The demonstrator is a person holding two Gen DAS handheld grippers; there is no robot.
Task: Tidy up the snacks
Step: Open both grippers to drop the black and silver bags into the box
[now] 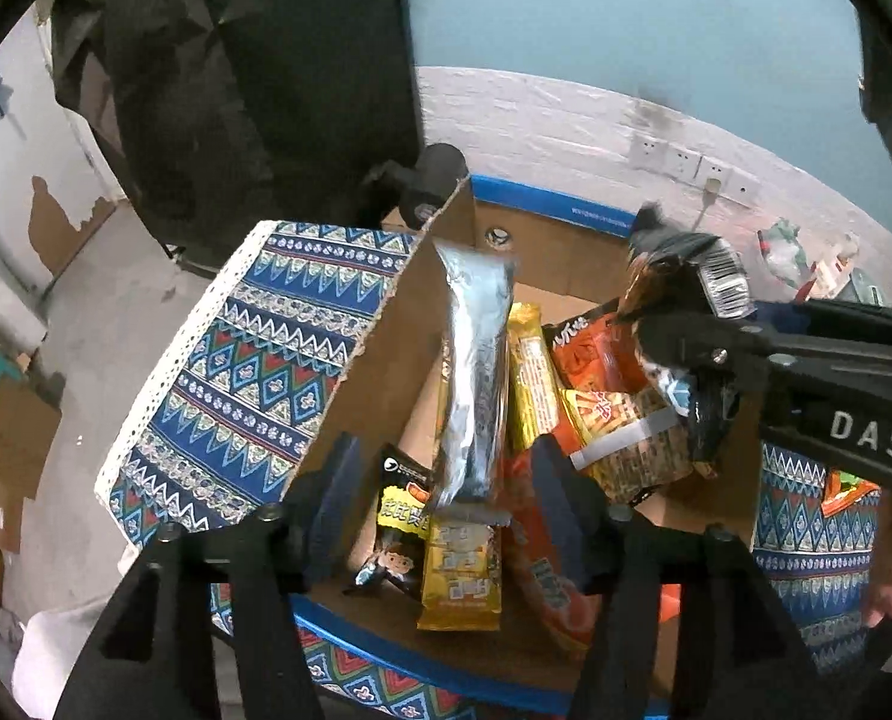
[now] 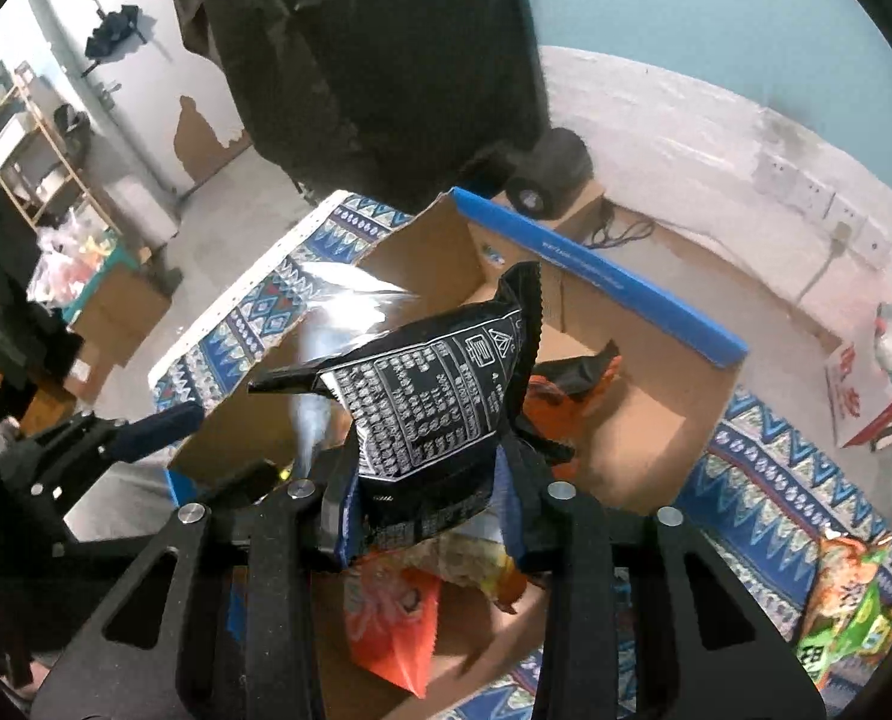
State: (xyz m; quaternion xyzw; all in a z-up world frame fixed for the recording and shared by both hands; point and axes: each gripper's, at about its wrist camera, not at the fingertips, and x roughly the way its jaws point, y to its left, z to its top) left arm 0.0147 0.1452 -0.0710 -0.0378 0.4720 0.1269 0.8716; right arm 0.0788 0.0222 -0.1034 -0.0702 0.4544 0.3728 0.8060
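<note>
A cardboard box (image 1: 380, 348) with blue edges stands on a patterned cloth and holds several snack packets. A silver packet (image 1: 473, 372) stands upright in the box, between the open fingers of my left gripper (image 1: 452, 480), which do not touch it. It is blurred in the right wrist view (image 2: 332, 324). My right gripper (image 2: 428, 504) is shut on a black snack bag (image 2: 434, 396) and holds it over the box (image 2: 638, 438). In the left wrist view this bag (image 1: 680, 300) hangs above the box's right side.
Orange and yellow packets (image 1: 572, 384) lie in the box. A green snack bag (image 2: 848, 606) lies on the patterned cloth (image 2: 764, 480) to the right. A red and white carton (image 2: 866, 402) lies on the floor by the wall. A black chair (image 2: 386, 60) stands behind the box.
</note>
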